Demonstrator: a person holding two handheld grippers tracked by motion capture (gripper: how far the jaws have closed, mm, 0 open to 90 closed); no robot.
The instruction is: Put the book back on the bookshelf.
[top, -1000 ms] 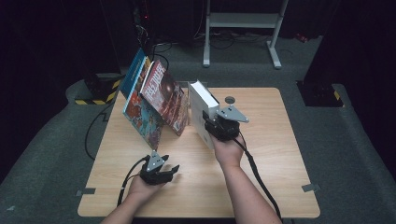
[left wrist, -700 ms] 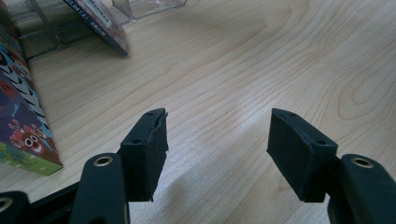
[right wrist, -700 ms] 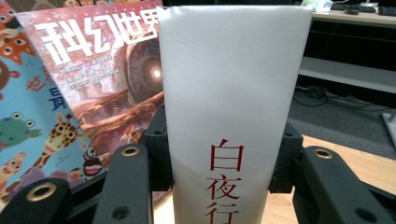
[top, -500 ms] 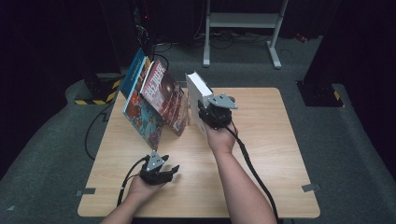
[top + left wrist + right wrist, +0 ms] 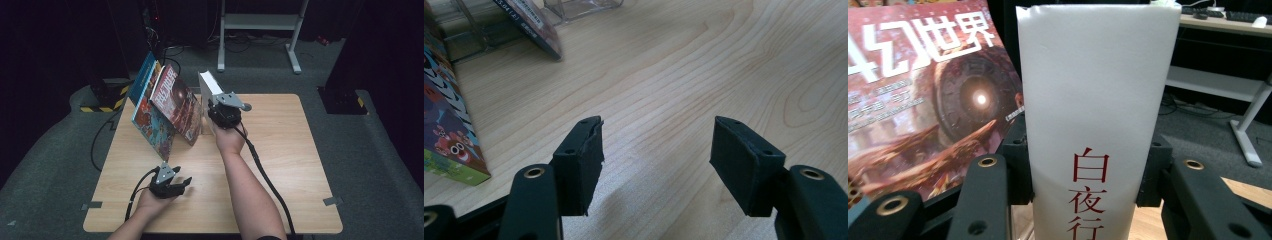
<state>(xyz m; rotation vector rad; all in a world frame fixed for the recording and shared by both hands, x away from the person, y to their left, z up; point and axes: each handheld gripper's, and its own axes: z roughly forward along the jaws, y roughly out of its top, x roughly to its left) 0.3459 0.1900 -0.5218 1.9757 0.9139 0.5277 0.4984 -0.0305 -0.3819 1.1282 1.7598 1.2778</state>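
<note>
Right tongs (image 5: 216, 106) carried one white book (image 5: 209, 87) toward three leaning books (image 5: 167, 107).

The high view looks down on the wooden table (image 5: 280, 165) from above; both gripper views sit close, sharing its red magazine (image 5: 923, 100).

- The thick white book (image 5: 1093, 125) carries red Chinese characters "白夜行" running down its spine.
- The reddish-brown magazine with a glowing round machine on its cover (image 5: 933, 100) shows large white characters "幻世界" across the top; the smaller white lines beneath are too small to read.
</note>
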